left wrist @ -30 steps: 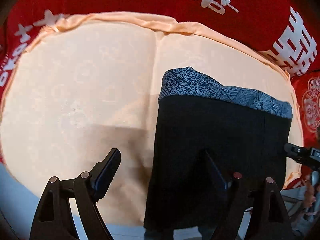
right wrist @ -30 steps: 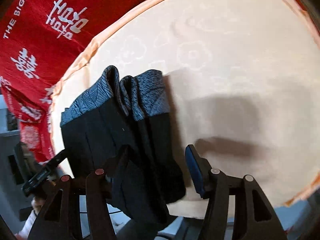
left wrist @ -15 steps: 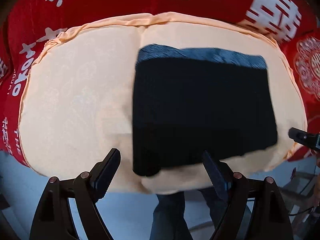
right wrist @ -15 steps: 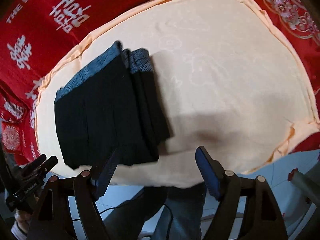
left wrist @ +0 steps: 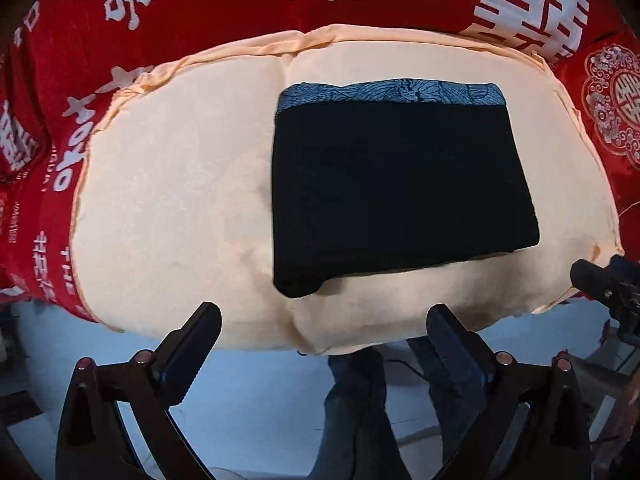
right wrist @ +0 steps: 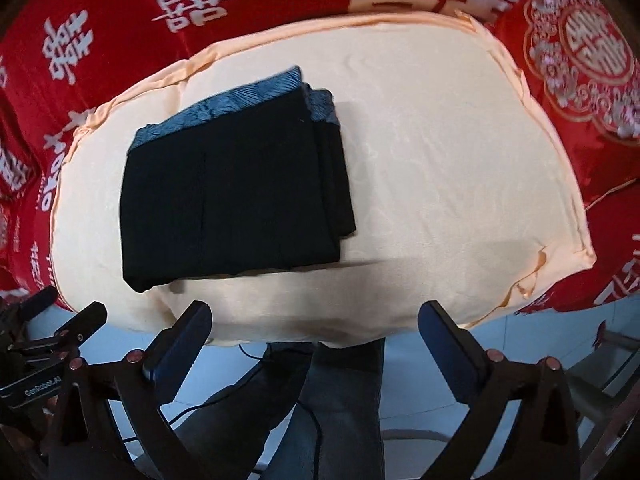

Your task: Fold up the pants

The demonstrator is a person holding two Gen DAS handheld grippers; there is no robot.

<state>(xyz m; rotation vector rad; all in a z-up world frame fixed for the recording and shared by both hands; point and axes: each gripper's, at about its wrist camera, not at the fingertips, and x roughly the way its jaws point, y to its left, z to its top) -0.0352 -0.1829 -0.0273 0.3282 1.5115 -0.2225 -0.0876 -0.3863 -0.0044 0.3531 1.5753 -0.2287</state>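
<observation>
On peach cloth (left wrist: 168,200), folded pants (left wrist: 396,196), flat

The black pants (left wrist: 400,188) are no longer pinched and lifted at their near edge; they are now laid flat as a folded rectangle on the peach cloth (left wrist: 172,208). The left gripper (left wrist: 324,344) and the right gripper (right wrist: 316,340) are drawn up and back from the fabric, their jaws having just been opening, with nothing between them. More of the red patterned cover (right wrist: 120,20) is brought into view.
</observation>
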